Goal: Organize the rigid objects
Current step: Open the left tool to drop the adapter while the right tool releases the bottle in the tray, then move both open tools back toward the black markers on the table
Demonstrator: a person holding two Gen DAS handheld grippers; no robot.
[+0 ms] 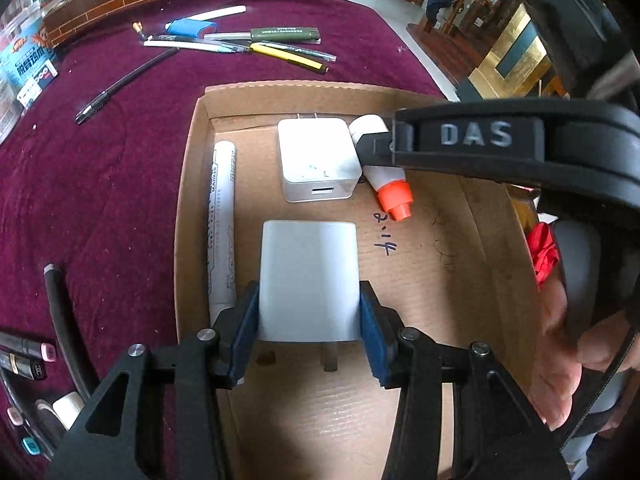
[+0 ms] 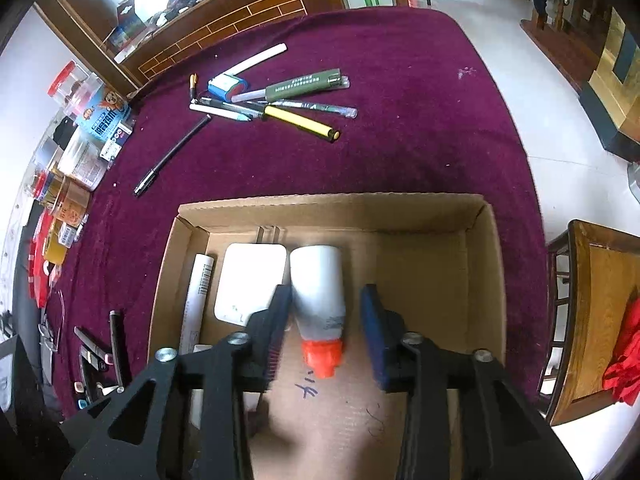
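Both grippers are found working over the cardboard box (image 2: 476, 236) on the maroon tablecloth (image 2: 400, 120). Left gripper (image 1: 308, 322): its blue pads are pressed against the two sides of a white charger block (image 1: 308, 276), which is held low over the box floor, its metal prongs pointing back toward the camera; whether the block rests on the cardboard cannot be told. Right gripper (image 2: 326, 334): its jaws stand partly open around a white glue bottle (image 2: 320, 292) with an orange cap, a clear gap being visible on the right pad's side; the left pad is very close to the bottle and contact there cannot be ruled out. The bottle lies on the box floor and is judged to be released.

Already placed in the box are a white marker (image 1: 222, 216) along the left wall and a second white charger (image 1: 316, 160) just beside the glue bottle.

Still outstanding on the cloth are a cluster of pens (image 2: 288, 108) with a blue battery pack (image 2: 226, 86) at the far side, a lone black pen (image 2: 172, 156), and several markers (image 1: 24, 352) near the left edge. The task is judged to be less than half complete.
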